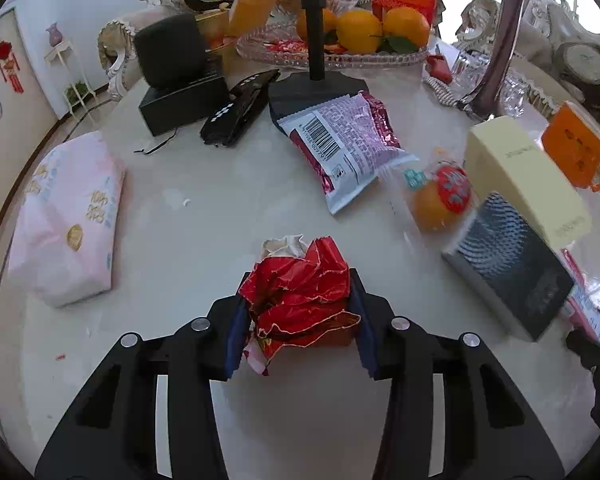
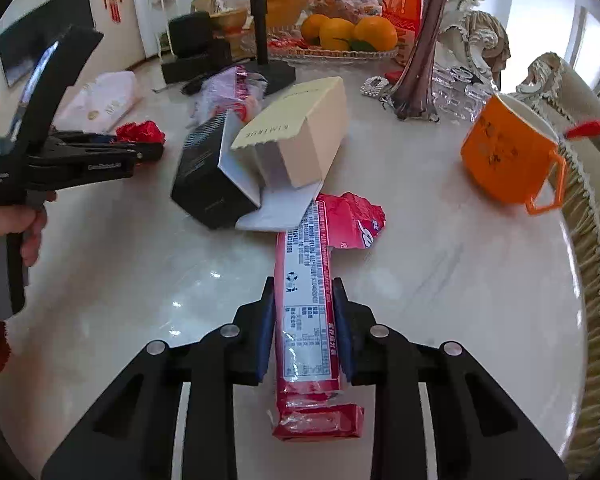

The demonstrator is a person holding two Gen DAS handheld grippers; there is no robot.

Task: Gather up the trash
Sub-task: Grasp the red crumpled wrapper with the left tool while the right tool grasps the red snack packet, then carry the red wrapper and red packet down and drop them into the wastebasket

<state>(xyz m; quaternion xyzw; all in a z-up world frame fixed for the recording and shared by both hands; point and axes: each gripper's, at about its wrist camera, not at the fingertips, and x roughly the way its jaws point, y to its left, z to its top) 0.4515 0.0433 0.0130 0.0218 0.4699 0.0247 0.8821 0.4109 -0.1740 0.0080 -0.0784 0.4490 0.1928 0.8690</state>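
glossy marble table point(image 2: 440, 280), carved sofa point(image 2: 572, 92), white walls point(image 1: 76, 4)

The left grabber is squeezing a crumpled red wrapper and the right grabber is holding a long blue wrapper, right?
Not quite: the wrapper in the right gripper is red and white, not blue. The right wrist view shows this long flat red-and-white printed wrapper clamped between the pads. The rest is correct: the left gripper is squeezing a crumpled red foil wrapper.
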